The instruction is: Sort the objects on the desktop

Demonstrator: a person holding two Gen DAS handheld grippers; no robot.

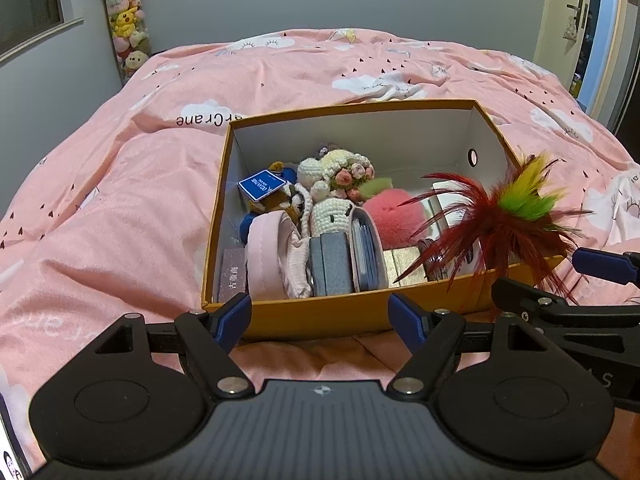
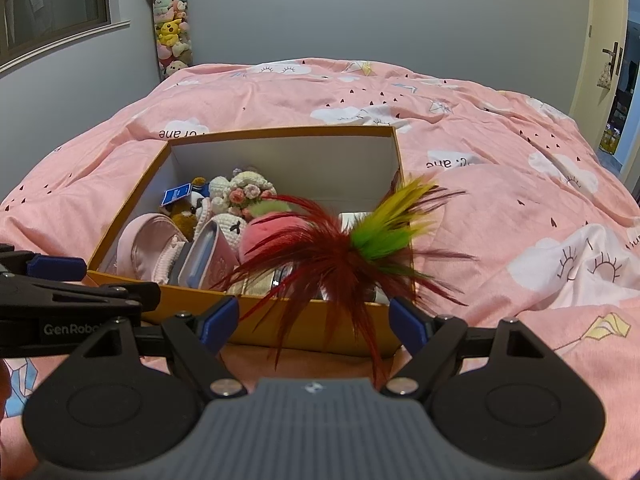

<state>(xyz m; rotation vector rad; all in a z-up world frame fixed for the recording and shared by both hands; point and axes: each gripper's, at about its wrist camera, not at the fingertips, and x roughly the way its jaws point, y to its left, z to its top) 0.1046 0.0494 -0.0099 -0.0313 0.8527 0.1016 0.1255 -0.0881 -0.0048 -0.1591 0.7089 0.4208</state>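
Note:
An orange cardboard box sits open on the bed. Inside it are crocheted dolls, a pink pouch, grey cases and a pink plush ball. A red, green and yellow feather toy lies over the box's near right corner, slightly blurred. My left gripper is open just before the box's front wall. My right gripper is open too, with red feathers trailing loosely between its fingers. One of its fingers shows at the right of the left wrist view.
A rumpled pink duvet with cloud prints covers the bed all around the box. A clear tube of plush toys stands in the far left corner. A window is on the left wall, and a door on the right.

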